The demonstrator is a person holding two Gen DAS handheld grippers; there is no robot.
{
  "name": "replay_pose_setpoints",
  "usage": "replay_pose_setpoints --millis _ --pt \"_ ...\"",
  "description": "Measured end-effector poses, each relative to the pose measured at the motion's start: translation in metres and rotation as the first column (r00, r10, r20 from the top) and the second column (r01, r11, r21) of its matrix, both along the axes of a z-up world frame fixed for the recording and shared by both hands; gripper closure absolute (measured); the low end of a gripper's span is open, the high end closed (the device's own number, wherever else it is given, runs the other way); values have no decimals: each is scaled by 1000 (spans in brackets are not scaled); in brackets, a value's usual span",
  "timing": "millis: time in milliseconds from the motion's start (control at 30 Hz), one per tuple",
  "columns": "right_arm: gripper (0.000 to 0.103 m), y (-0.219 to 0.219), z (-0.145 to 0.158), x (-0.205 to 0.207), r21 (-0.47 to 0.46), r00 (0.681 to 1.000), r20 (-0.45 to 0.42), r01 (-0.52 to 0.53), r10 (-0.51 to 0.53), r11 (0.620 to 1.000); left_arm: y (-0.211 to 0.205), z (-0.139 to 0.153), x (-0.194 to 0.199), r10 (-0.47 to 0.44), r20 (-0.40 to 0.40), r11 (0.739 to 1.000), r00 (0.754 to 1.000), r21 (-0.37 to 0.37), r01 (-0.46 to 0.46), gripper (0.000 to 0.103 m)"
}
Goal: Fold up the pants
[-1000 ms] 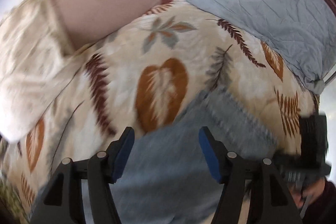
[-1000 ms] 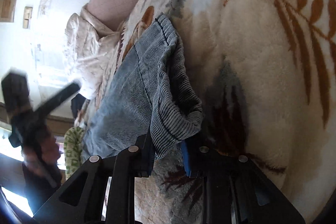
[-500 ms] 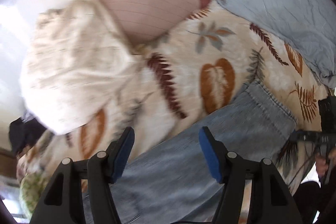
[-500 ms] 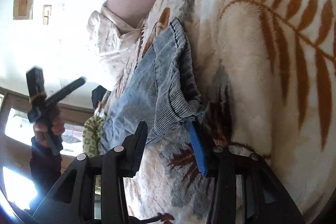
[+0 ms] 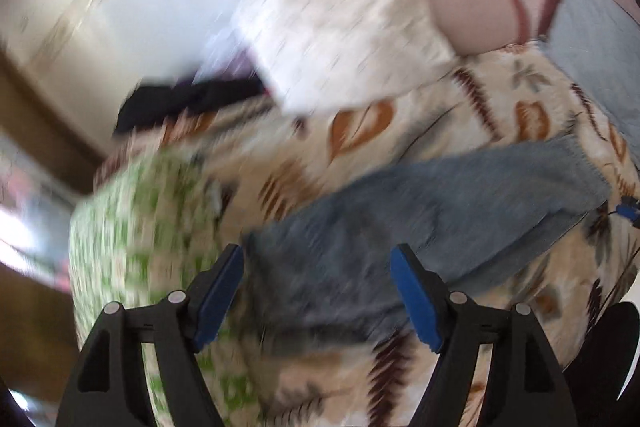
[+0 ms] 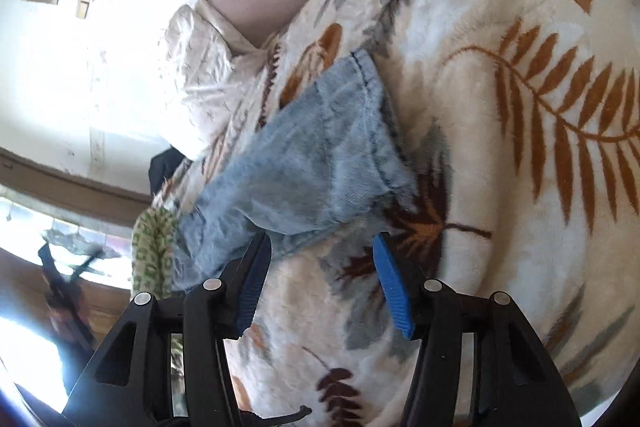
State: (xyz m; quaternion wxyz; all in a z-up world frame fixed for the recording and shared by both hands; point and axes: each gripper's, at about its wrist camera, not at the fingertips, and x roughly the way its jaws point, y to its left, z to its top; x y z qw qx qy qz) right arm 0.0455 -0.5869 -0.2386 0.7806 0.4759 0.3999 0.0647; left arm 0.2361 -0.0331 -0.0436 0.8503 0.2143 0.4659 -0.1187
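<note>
Light-blue jeans (image 6: 320, 167) lie stretched across a leaf-print blanket (image 6: 500, 147), hem end (image 6: 370, 107) nearest my right gripper. My right gripper (image 6: 322, 279) hovers just short of that end, its jaws opening, with only blanket between the pads. The left wrist view is motion-blurred. It shows the jeans (image 5: 440, 207) running from its fingers off to the right. My left gripper (image 5: 318, 291) hangs above the jeans' near end, jaws opening and holding nothing. In the right wrist view the left gripper (image 6: 64, 267) is a dark blur far left.
A white pillow (image 5: 340, 39) and a pink headboard (image 5: 472, 3) sit at the head of the bed. A grey-blue cloth (image 5: 592, 47) lies at the right. A green patterned cloth (image 5: 140, 227) and a dark item (image 5: 180, 99) lie by the bed's edge.
My right gripper has let go of the jeans hem and lifted back from it. My left gripper has swept along the jeans toward their other end and spread wider.
</note>
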Motion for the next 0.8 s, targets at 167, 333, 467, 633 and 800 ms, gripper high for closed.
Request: replay_pose_setpoints --millis 167,333,467,633,800 --pt "50 35 22 27 19 998 47 -41 40 999 65 -57 2 166 -133 979 977 -94 -179 39" --pt "50 76 30 58 7 994 57 -94 93 996 87 -100 28 276 -203 932 939 -180 -313 46" --pt "50 92 23 75 13 992 34 -121 120 993 99 -130 50 349 -258 901 901 -171 -398 51" --pt "50 100 12 86 17 992 9 -123 123 992 98 -147 65 318 -312 880 895 -253 -401 60" --pt "50 98 3 85 9 994 -11 -110 111 994 101 -159 66 316 -331 885 889 -235 -402 75"
